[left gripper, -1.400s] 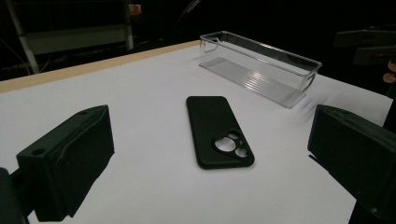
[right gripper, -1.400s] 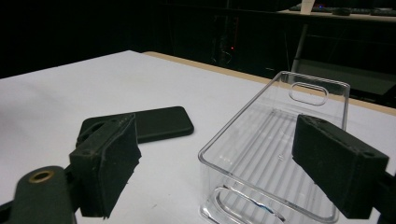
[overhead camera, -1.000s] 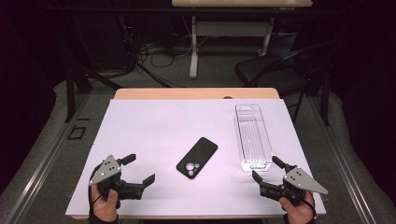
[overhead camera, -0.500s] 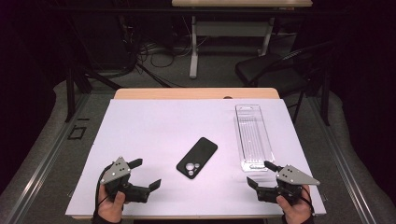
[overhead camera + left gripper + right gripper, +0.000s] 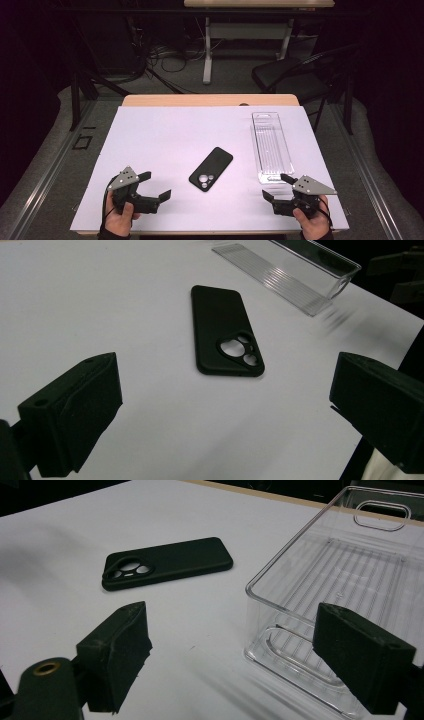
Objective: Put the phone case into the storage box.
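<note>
A black phone case point(image 5: 211, 169) lies camera-holes up in the middle of the white sheet point(image 5: 175, 135). A long clear plastic tray point(image 5: 271, 145) stands empty to its right. My left gripper point(image 5: 156, 184) is open near the front left edge, pointed at the case point(image 5: 225, 330), with nothing between its jaws point(image 5: 227, 390). My right gripper point(image 5: 276, 186) is open at the front right, just short of the tray's near end point(image 5: 350, 565). Nothing lies between its jaws point(image 5: 232, 617), and the case point(image 5: 170, 562) lies to its left.
The sheet covers a wooden table whose back edge point(image 5: 210, 100) shows. Beyond it stand a black chair point(image 5: 295, 75) and a second table's leg point(image 5: 206, 50), with cables on the floor. The sheet's front edge runs right by both hands.
My left gripper has edged slightly right and my right gripper slightly left, both turning inward. Both stay open; the case and the tray have not moved.
</note>
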Tool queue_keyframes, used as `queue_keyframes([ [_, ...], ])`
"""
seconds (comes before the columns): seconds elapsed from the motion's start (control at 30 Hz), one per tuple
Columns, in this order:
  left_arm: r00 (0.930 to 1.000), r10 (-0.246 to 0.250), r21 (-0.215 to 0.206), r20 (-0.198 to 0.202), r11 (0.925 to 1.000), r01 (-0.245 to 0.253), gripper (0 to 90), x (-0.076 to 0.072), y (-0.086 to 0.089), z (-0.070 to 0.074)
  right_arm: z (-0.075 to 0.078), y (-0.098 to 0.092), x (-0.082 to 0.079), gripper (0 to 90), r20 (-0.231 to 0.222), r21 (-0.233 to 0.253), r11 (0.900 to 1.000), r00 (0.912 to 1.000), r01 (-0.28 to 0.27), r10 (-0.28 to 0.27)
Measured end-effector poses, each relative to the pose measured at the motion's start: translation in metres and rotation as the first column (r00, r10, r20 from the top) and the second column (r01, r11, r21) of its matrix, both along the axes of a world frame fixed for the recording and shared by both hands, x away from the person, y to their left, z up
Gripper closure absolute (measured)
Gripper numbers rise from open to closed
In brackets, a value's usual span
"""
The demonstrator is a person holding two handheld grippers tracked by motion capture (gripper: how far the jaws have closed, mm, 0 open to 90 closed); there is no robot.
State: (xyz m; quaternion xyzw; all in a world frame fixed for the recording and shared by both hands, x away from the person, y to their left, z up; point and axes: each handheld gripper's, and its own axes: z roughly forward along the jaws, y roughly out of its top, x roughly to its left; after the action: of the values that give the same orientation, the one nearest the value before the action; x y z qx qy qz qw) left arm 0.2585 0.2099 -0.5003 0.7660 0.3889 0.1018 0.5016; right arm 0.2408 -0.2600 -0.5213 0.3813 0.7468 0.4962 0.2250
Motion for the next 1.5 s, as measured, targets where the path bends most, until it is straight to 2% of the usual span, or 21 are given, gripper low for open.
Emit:
queue_keyframes([
  [0.13,0.9997,-0.004,-0.003,-0.025,1.0000,0.004,0.4,0.005,-0.002,0.003,-0.001,0.003,0.000,14.3,0.003,-0.012,1.000,1.0000,0.004,-0.004],
  [0.27,0.9987,0.006,0.038,-0.051,0.9993,-0.004,0.4,0.011,-0.007,0.009,-0.001,0.005,0.003,14.3,0.017,-0.017,1.000,0.9998,0.012,-0.011],
  [0.43,0.9964,0.015,0.103,-0.083,0.9947,-0.006,0.4,0.021,-0.020,0.020,-0.003,0.005,0.004,14.3,0.020,-0.016,1.000,0.9997,0.016,-0.016],
  [0.47,0.9964,0.015,0.103,-0.083,0.9947,-0.006,0.5,0.021,-0.020,0.020,-0.002,0.004,0.004,14.3,0.024,-0.015,1.000,0.9996,0.017,-0.017],
  [0.5,0.9958,0.018,0.114,-0.090,0.9934,-0.007,0.5,0.024,-0.023,0.022,-0.002,0.004,0.004,14.3,0.024,-0.015,1.000,0.9996,0.017,-0.017],
  [0.53,0.9926,0.021,0.135,-0.120,0.9908,-0.004,0.4,0.029,-0.028,0.026,-0.001,0.003,0.003,14.3,0.025,-0.012,1.000,0.9994,0.023,-0.023],
  [0.57,0.9926,0.021,0.135,-0.120,0.9908,-0.004,0.4,0.029,-0.028,0.026,-0.001,0.003,0.003,14.3,0.024,-0.009,1.000,0.9994,0.025,-0.024],
  [0.63,0.9890,0.010,0.177,-0.148,0.9840,0.016,0.4,0.036,-0.038,0.033,0.000,0.002,0.002,14.3,0.031,-0.007,1.000,0.9991,0.028,-0.028],
  [0.67,0.9890,0.010,0.177,-0.148,0.9840,0.016,0.4,0.036,-0.038,0.033,0.000,0.002,0.002,14.3,0.031,-0.007,1.000,0.9991,0.028,-0.028],
  [0.7,0.9884,0.006,0.195,-0.152,0.9804,0.025,0.4,0.041,-0.044,0.037,0.000,0.001,0.002,14.3,0.034,-0.009,0.999,0.9988,0.036,-0.036],
  [0.93,0.9866,-0.007,0.221,-0.163,0.9744,0.043,0.4,0.051,-0.054,0.045,0.000,0.002,0.002,14.3,0.033,-0.008,0.999,0.9985,0.045,-0.044],
  [1.03,0.9844,-0.022,0.251,-0.175,0.9656,0.066,0.4,0.057,-0.061,0.049,0.000,0.002,0.003,14.3,0.033,-0.012,0.999,0.9986,0.041,-0.041],
  [1.07,0.9844,-0.022,0.251,-0.175,0.9656,0.066,0.4,0.057,-0.061,0.049,0.000,0.002,0.003,14.3,0.033,-0.012,0.999,0.9986,0.041,-0.041],
  [1.27,0.9798,-0.036,0.289,-0.197,0.9526,0.093,0.5,0.068,-0.075,0.052,-0.001,0.003,0.004,14.3,0.024,-0.009,0.999,0.9991,0.036,-0.035],
  [1.4,0.9741,-0.050,0.290,-0.221,0.9501,0.114,0.4,0.077,-0.086,0.052,-0.001,0.003,0.004,14.3,0.022,-0.012,0.999,0.9993,0.032,-0.032],
  [1.43,0.9739,-0.049,0.285,-0.221,0.9519,0.113,0.4,0.079,-0.090,0.052,-0.001,0.003,0.004,14.3,0.024,-0.012,0.999,0.9992,0.033,-0.033],
  [1.5,0.9736,-0.052,0.291,-0.222,0.9497,0.117,0.4,0.081,-0.092,0.052,-0.001,0.003,0.004,14.3,0.026,-0.014,0.999,0.9992,0.031,-0.031],
])
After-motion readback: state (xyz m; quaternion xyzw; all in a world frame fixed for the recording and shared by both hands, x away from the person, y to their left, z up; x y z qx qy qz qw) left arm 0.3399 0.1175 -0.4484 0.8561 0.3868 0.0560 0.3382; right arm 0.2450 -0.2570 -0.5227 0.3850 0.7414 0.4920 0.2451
